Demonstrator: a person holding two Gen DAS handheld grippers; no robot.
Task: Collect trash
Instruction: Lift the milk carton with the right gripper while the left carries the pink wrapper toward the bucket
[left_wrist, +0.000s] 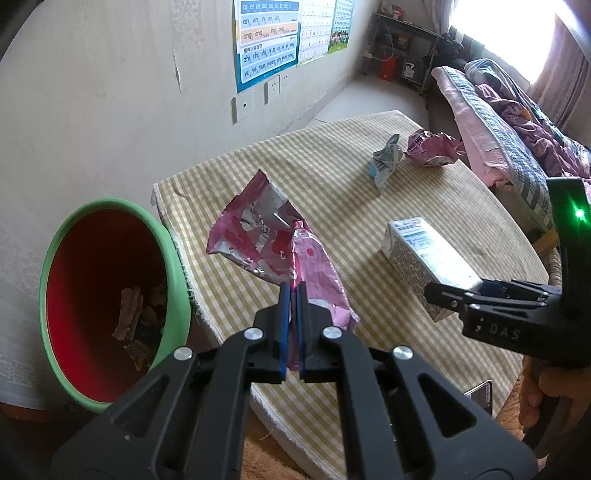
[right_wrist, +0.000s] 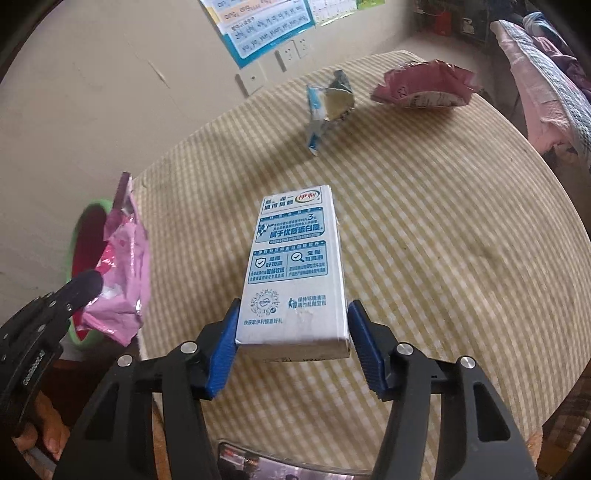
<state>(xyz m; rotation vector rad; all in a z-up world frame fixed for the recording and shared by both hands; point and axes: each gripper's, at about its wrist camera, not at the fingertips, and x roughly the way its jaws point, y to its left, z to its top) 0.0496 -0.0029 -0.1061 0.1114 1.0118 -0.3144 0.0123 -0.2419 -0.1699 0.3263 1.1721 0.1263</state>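
Currently: left fingers (left_wrist: 292, 295) clamped on pink wrapper (left_wrist: 266, 236) just beside the bin (left_wrist: 51, 266); right fingers (right_wrist: 292, 325) clamped on milk carton (right_wrist: 295, 258), farther from bin.

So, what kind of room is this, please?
Most likely a bedroom in a home that also serves for a child's study. A bed with rumpled bedding stands by the window, pinyin posters hang on the wall, and a table with a checked cloth holds snack wrappers.
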